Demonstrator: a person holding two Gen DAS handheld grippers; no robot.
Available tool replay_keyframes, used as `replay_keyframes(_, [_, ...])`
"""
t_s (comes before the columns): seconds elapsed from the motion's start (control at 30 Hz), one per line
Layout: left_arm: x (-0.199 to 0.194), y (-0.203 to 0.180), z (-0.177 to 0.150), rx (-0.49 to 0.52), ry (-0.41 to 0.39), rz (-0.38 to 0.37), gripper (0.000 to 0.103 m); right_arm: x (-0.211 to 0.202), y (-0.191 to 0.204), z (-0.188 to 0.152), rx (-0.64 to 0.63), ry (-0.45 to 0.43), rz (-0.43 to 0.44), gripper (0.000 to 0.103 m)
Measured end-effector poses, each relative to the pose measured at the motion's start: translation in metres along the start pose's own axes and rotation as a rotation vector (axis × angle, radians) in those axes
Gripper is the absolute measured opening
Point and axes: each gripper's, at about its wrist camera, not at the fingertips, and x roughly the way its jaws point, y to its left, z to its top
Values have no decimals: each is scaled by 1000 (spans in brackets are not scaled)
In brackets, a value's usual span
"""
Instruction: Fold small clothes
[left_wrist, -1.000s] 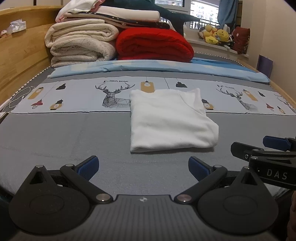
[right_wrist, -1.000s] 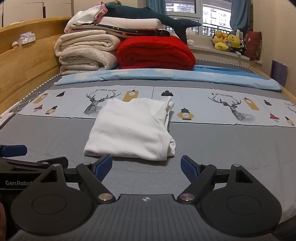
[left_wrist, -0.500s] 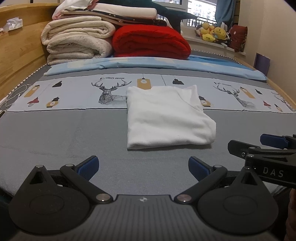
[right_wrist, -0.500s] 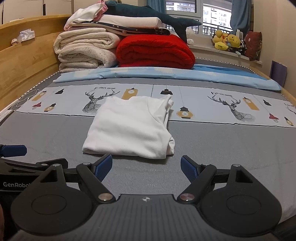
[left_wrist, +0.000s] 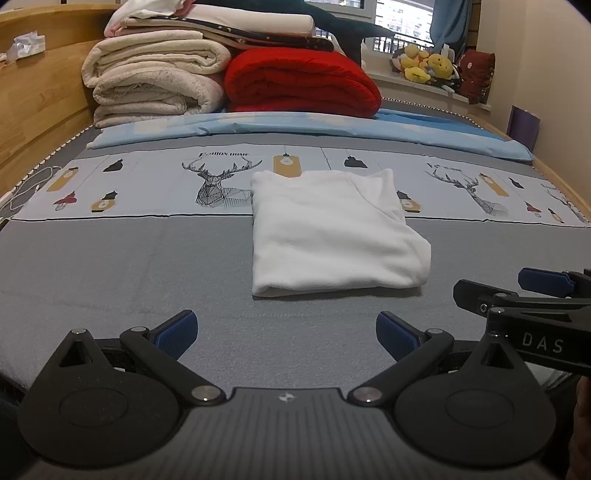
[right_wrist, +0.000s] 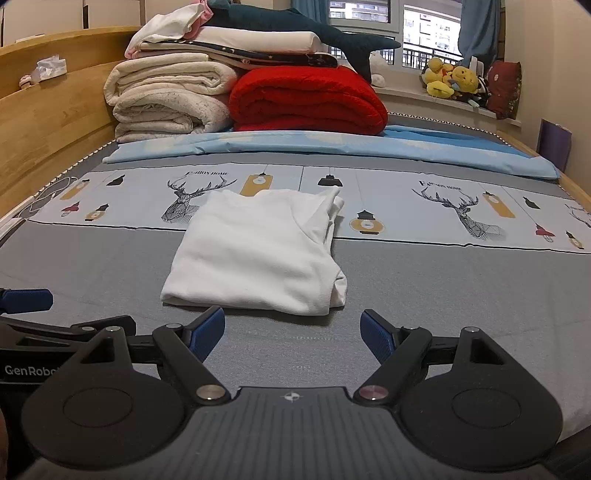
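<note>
Left gripper and right gripper: both w/ jaws apart, empty, hovering just short of white garment (folded flat on bed, so fold appears complete).

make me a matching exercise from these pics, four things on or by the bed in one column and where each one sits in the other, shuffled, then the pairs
Things:
1. folded white cotton garment
2. rolled red quilt
3. stacked cream blankets
4. yellow plush toys

Places:
A. on the window ledge
B. far end of the bed, against the wooden side board
C. middle of the bed, just ahead of both open tongs
D. far end of the bed, right of the cream stack

Pairs: 1-C, 2-D, 3-B, 4-A
</note>
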Motion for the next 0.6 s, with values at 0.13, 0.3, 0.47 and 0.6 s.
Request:
replay_keyframes(0.13, [0,0,0,-2,2,1,103,0,0,0,-2,2,0,81])
replay_keyframes(0.3, [0,0,0,-4,2,1,103,0,0,0,-3,2,0,81])
replay_keyframes(0.47, [-1,0,0,-4,2,1,103,0,0,0,-3,1,0,81])
replay_keyframes(0.6, [-1,0,0,-5,2,1,103,0,0,0,-4,2,0,81])
